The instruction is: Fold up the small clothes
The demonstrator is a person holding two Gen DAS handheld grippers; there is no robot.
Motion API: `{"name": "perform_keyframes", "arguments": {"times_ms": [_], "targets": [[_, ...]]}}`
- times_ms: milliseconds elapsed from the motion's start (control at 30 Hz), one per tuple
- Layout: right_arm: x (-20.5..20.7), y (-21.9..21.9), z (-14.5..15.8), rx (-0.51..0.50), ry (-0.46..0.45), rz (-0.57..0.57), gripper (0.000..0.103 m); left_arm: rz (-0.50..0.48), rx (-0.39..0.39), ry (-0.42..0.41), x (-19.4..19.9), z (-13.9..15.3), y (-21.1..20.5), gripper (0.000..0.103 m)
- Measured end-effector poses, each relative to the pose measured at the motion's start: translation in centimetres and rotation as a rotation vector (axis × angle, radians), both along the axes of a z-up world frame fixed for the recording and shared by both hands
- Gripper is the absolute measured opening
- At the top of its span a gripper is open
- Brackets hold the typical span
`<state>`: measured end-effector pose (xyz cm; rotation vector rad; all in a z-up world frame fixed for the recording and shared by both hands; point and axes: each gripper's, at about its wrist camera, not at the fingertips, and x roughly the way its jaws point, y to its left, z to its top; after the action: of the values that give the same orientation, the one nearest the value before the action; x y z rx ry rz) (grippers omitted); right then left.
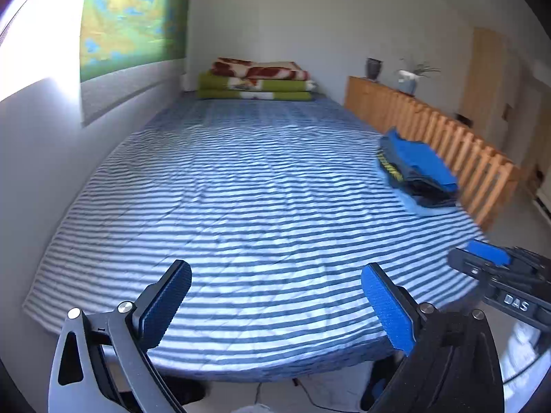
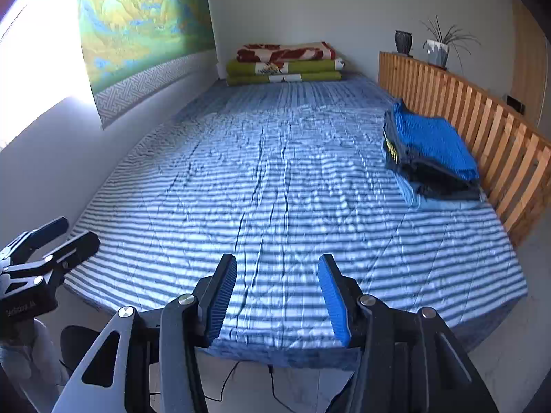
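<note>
A stack of folded small clothes (image 1: 418,168) (image 2: 430,151), bright blue on top with dark pieces and a pale blue one under it, lies on the right side of the striped bed (image 1: 241,206) (image 2: 275,189) against the wooden slat rail. My left gripper (image 1: 275,304) hangs over the bed's near edge, jaws wide apart, nothing between them. My right gripper (image 2: 277,294) is also over the near edge, open with nothing between its blue pads. Each gripper shows at the side of the other's view: the right gripper (image 1: 489,258) and the left gripper (image 2: 51,241).
Folded blankets (image 1: 256,81) (image 2: 286,63) sit at the bed's far end. A wooden slat rail (image 1: 447,144) (image 2: 482,120) lines the right side, with a vase and a potted plant (image 2: 437,50) on top. A wall hanging (image 2: 137,27) is on the left. Cables (image 2: 275,389) lie on the floor.
</note>
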<state>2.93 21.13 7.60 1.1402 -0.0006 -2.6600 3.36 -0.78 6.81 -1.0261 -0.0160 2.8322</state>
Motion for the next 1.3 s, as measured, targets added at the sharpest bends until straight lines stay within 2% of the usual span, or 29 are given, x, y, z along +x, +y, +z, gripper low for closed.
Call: {"name": "perform_keyframes", "arguments": {"times_ms": [67, 167, 233, 367, 467, 733, 933, 1300], "targets": [[0.7, -0.4, -1.4, 0.007, -0.015, -0.023, 0.045, 0.052, -0.019, -0.027, 0.9, -1.4, -1.1, 0.102], [1.2, -0.7, -3.3, -0.015, -0.069, -0.03, 0.045, 0.069, 0.02, -0.086, 1.5, -3.1, -2.3, 0.102], [1.3, -0.8, -4.2, -0.016, -0.091, -0.032, 0.045, 0.077, 0.016, -0.107, 1.9, -4.1, -2.7, 0.102], [1.5, -1.8, -4.7, 0.05, -0.07, -0.041, 0.045, 0.066, 0.018, -0.148, 3.0, -5.8, -3.0, 0.102], [1.2, -2.8, -4.5, 0.085, -0.048, -0.025, 0.045, 0.057, 0.029, -0.175, 1.5, -7.3, -1.9, 0.102], [-0.3, -3.6, -6.1, 0.11, -0.062, -0.055, 0.046, 0.045, 0.021, -0.18, -2.6, -7.2, -0.7, 0.102], [-1.2, -3.7, -7.8, 0.128, -0.108, -0.073, 0.046, 0.023, 0.033, -0.212, -4.2, -8.1, -0.5, 0.102], [-2.6, -4.1, -8.6, 0.132, -0.124, -0.078, 0.046, 0.013, 0.035, -0.26, -6.0, -10.4, 0.1, 0.102]]}}
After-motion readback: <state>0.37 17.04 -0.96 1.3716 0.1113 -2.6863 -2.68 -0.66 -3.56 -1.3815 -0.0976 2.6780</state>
